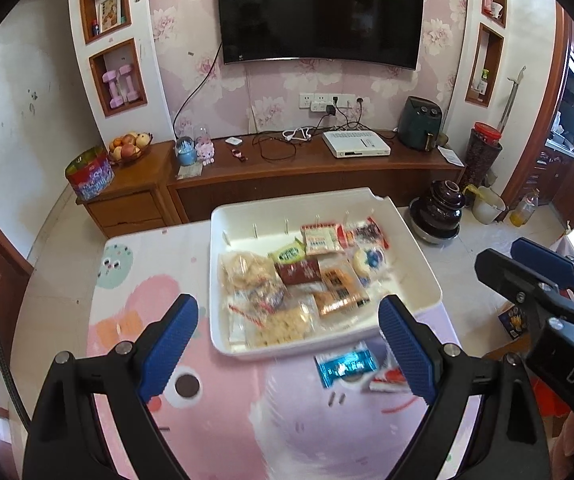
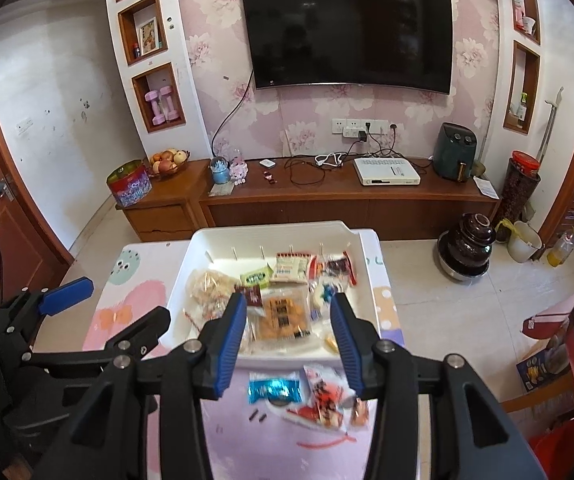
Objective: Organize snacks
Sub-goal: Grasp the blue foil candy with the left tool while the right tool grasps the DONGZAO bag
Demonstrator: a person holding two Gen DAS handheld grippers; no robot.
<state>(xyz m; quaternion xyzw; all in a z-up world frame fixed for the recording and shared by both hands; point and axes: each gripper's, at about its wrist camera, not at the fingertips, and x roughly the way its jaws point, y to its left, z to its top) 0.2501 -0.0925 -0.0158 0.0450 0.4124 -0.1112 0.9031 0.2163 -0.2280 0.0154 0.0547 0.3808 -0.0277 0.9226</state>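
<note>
- A pink cartoon tablecloth (image 1: 207, 420) covers the table.
- The left gripper (image 1: 289, 344) tilts downward, jaws wide apart and empty.
- The right gripper (image 2: 289, 336) tilts likewise, jaws partly apart, holding nothing.
- A blue packet (image 2: 274, 388) and a red-white packet (image 2: 325, 400) lie near the tray.
- The white tray (image 1: 415, 256) beyond holds the other snacks (image 1: 299, 280).

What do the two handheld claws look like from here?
Both match: the left claw and right claw have matte black angular linkage arms with silver pivot bolts, tipped by ribbed blue pads. White lettering "DAS" marks the right claw's body; a black cable trails beside the left.
</note>
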